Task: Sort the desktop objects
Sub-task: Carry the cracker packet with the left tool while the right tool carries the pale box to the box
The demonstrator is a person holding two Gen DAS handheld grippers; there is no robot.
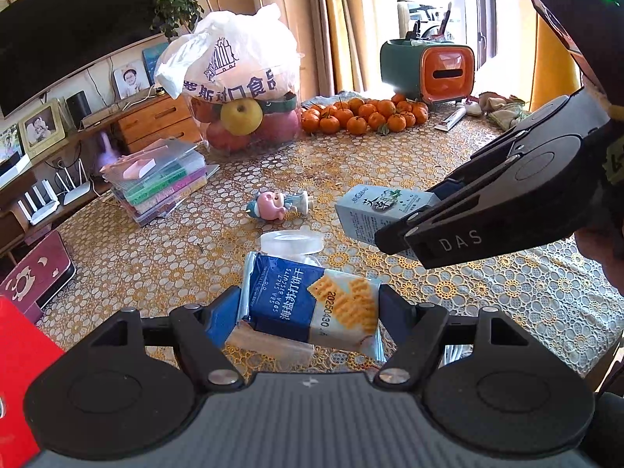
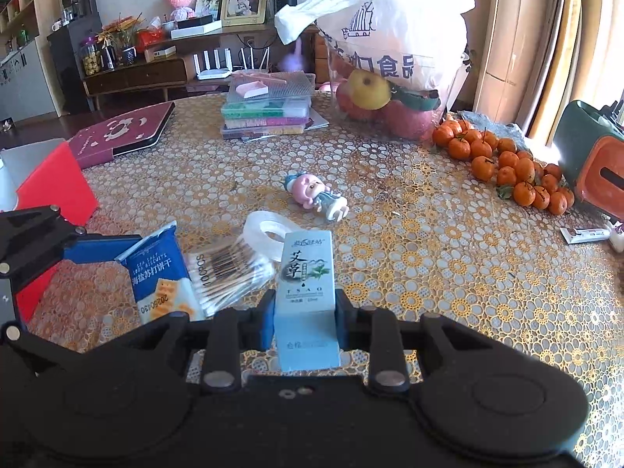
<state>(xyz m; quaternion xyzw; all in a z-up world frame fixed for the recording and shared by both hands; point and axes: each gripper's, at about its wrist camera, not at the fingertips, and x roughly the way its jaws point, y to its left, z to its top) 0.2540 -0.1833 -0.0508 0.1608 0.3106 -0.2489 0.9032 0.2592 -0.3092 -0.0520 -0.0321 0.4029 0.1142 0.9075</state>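
In the left wrist view, a blue packet of soda biscuits [image 1: 312,304] is clamped between the jaws of the left gripper [image 1: 310,306], lifted above the worktop [image 1: 390,163] with its lace-patterned cover. Just under the packet, part of a clear pack of cotton swabs [image 1: 269,341] is seen. A roll of clear tape [image 1: 291,241] lies just beyond the packet, and a small pink figurine [image 1: 279,203] lies on its side farther out. To the right, the right gripper [image 1: 425,214] is seen with its jaws closed on a pale blue carton [image 1: 370,210], held tilted above the worktop. At the far edge, a bag of fruit [image 1: 245,89] stands beside a heap of tangerines [image 1: 362,115].

In the right wrist view, the pale blue carton [image 2: 306,300] is gripped upright between the jaws of the right gripper [image 2: 305,312]. To the left, the soda biscuits [image 2: 160,273] are held by the left gripper [image 2: 97,253], with the cotton swabs [image 2: 230,273] just beside them. The tape [image 2: 269,234] and figurine [image 2: 316,195] lie beyond the carton, and a red box [image 2: 54,183] sits at the left edge.
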